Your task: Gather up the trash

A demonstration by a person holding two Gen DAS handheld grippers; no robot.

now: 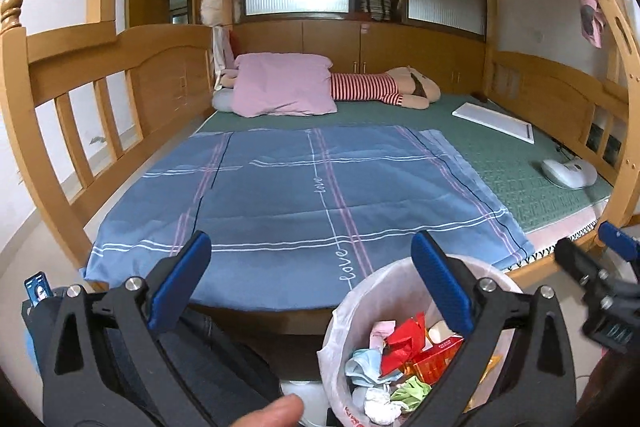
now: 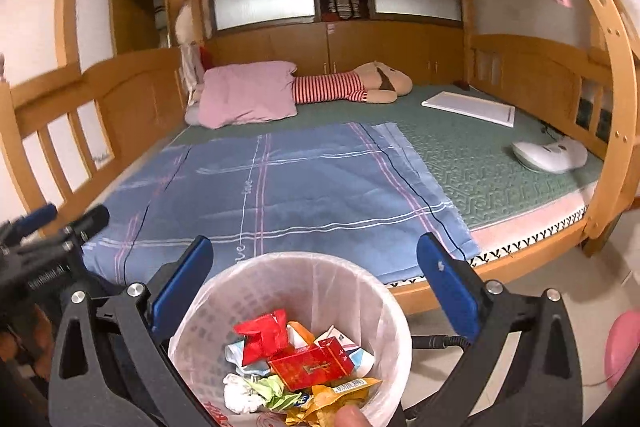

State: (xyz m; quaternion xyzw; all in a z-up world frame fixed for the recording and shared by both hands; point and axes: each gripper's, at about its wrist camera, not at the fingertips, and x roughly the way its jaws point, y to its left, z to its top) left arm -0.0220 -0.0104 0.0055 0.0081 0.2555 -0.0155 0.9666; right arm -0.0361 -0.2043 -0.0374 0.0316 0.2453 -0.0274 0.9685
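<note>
Left wrist view: left gripper (image 1: pixel 310 267) spread wide, jaws holding nothing. Trash bin (image 1: pixel 344 311) low and to the right, partly behind the right-hand finger, at the foot of the bed (image 1: pixel 280 179). One bin, lined with a white bag; crumpled wrappers (image 1: pixel 400 343) inside, too tangled to count. No loose litter visible on the blanket.

Right wrist view: right gripper (image 2: pixel 312 259) also wide open and empty, hanging directly over the same bin, rim between the fingers. Clearly the nearer one. One red box (image 2: pixel 312 367) on top of the heap; one bin, two grippers.
</note>
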